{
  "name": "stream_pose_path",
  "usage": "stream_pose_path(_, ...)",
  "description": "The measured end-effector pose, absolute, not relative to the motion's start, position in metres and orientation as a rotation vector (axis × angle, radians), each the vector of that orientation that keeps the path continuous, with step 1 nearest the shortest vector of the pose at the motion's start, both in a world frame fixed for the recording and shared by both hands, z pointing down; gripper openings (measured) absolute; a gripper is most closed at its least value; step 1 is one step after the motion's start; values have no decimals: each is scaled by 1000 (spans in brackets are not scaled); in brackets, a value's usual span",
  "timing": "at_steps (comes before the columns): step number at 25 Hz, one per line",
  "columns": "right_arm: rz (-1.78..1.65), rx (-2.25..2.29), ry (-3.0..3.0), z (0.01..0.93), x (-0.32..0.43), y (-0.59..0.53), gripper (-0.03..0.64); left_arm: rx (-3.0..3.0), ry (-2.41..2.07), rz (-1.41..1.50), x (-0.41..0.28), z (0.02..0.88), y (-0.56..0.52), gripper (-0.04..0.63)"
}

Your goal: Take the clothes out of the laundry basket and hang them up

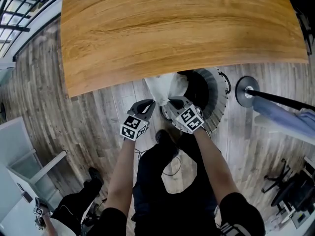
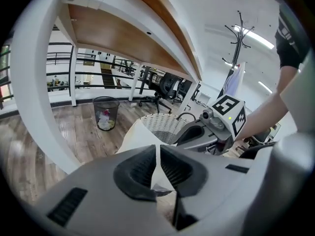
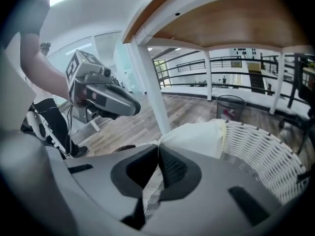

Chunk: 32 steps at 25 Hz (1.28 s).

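Pinching a white garment (image 1: 165, 86) just above the laundry basket (image 1: 220, 102), the left gripper (image 1: 149, 103) and right gripper (image 1: 168, 104) sit side by side, each with its fingers (image 2: 138, 167) clamped on the cloth's edge. A wooden counter (image 1: 172, 28) overhangs the basket's far side.

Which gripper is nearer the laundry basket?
Right. The right gripper is over the laundry basket's near rim; the left gripper is left of it, over the floor. Both clamp the white garment.
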State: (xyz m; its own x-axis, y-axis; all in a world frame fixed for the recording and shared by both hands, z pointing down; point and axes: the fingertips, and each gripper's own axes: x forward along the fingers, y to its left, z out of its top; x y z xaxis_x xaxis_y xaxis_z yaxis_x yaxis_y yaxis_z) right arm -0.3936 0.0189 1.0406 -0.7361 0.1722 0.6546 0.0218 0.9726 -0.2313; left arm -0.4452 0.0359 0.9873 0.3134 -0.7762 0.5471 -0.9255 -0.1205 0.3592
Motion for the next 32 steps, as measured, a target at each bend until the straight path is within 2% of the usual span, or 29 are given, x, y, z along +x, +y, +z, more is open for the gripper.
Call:
stream_pose_path(21,345,-150,-2547,815,-358,29,11,1989,-1413,400,-384,839,56,26)
stream_pose_path(22,340,-146,-2559,804,-356,29,11,1998,-1408,413,-380,834,57,39)
stream_pose_path(25,315,-143,-2589,772,-352,28,11,2032,-1394,464,-368,819,57,191)
stream_pose_path(28,293,-138,-2617,744,-346,27,11,2082,-1396,547,-361,802,53,233)
stream_pose_path(32,281,-101,-2669,704,-335,22,11,2143,-1388,684,-356,789,44,258)
